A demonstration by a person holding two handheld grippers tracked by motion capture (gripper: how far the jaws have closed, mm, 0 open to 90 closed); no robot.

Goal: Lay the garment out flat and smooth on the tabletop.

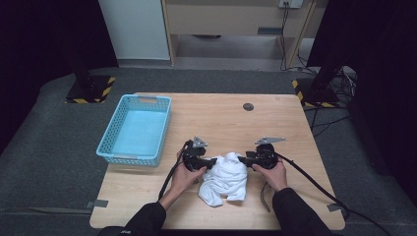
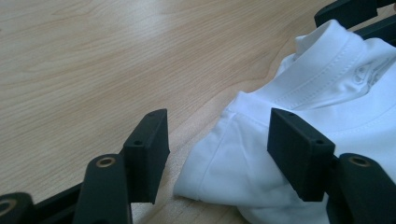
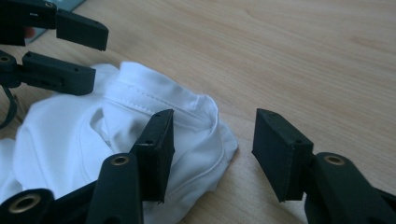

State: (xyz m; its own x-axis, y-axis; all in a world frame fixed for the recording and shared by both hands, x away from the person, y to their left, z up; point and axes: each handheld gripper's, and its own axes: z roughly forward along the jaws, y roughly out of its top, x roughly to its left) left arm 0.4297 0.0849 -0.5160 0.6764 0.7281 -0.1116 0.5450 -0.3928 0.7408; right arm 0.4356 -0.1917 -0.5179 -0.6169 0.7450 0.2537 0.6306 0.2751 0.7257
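1. A crumpled white shirt [image 1: 225, 180] lies low in the middle of the high view, on the wooden bench [image 1: 221, 118].
2. The left claw [image 1: 212, 162] gapes wide at the shirt's left edge, one jaw over fabric, gripping nothing.
3. The right claw [image 1: 242, 160] gapes too, astride the collar edge.
4. A blue basket [image 1: 135, 130] sits at centre left.

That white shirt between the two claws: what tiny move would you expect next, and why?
Probably both close on the cloth. The left claw and right claw are open, each straddling an edge of the crumpled white shirt near its collar, gripping nothing yet. The shirt lies on the wooden table, and pinching both sides seems needed before lifting or spreading it.
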